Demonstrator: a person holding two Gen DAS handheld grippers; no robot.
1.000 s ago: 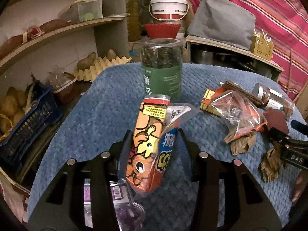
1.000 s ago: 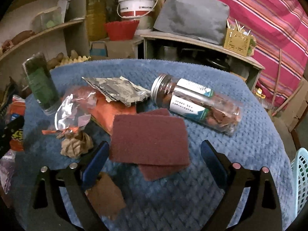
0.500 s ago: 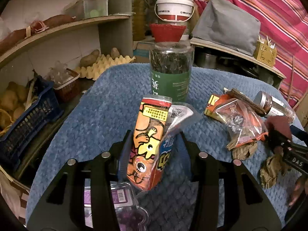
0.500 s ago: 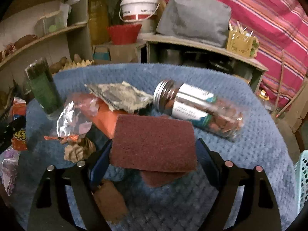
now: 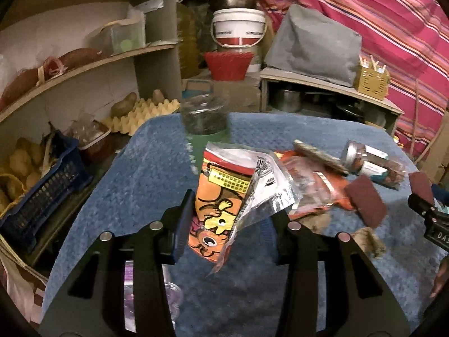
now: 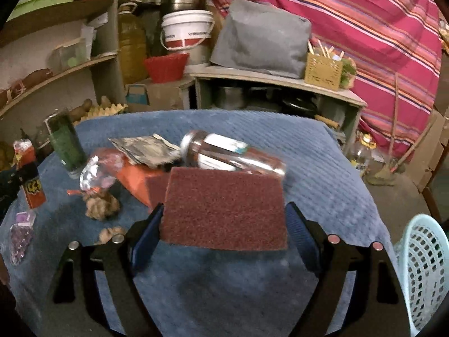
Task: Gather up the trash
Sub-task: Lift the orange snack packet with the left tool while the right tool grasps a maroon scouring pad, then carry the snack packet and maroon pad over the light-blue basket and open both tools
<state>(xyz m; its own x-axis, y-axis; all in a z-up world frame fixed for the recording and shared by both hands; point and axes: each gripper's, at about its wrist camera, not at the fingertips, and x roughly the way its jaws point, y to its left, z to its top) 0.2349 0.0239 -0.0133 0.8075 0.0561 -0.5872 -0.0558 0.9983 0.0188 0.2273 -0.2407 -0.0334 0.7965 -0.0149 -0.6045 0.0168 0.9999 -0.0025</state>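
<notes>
The surface (image 6: pixel 322 168) is covered by nubby matt blue cloth, on which a glossy orange plastic wrapper (image 5: pixel 221 205), a coarse maroon scouring pad (image 6: pixel 224 207), a clear metal-capped jar (image 6: pixel 230 157) and crumpled brown paper (image 6: pixel 102 205) are seen.

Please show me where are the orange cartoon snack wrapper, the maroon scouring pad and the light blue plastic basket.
Orange cartoon snack wrapper (image 5: pixel 221 205), left wrist view, printed front.
Maroon scouring pad (image 6: pixel 224 210), right wrist view, middle of face.
Light blue plastic basket (image 6: pixel 421 266), right wrist view, perforated wall.

white bucket (image 5: pixel 238 32) | red bowl (image 5: pixel 228 66) | egg tray (image 5: pixel 140 115) | blue crate (image 5: pixel 42 193) | striped cloth (image 6: pixel 364 28)
</notes>
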